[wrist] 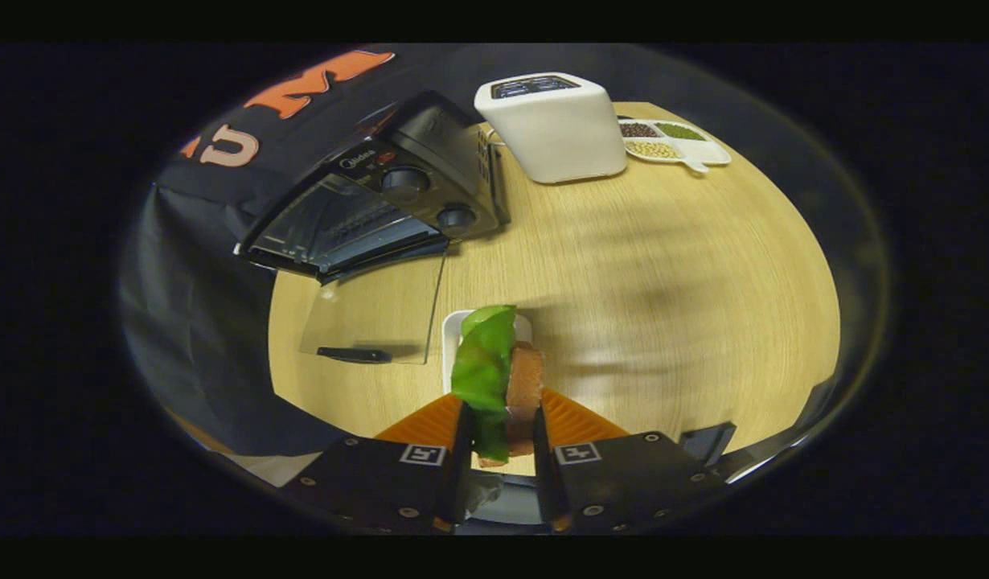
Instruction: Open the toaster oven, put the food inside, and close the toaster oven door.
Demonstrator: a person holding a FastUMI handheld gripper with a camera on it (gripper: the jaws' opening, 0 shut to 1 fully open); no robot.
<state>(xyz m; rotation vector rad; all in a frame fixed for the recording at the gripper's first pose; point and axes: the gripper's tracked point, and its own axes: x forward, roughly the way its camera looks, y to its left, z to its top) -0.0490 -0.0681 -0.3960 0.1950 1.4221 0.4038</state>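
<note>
My gripper (501,414) is shut on the food (494,370), a stack with a green lettuce leaf on the left and a brown bread-like slice on the right, held upright between both fingers. A small white plate (450,338) lies on the wooden table (639,273) just under and beyond the food. Farther ahead to the left stands the black toaster oven (382,209), with its glass door (374,314) swung down flat onto the table and its dark handle toward me. The oven's inside shows a wire rack.
A white pop-up toaster (555,125) stands beyond the oven to the right. Behind it lies a white divided dish (675,143) with beans and grains. Black cloth hangs along the table's left side. Bare wood stretches to the right of the plate.
</note>
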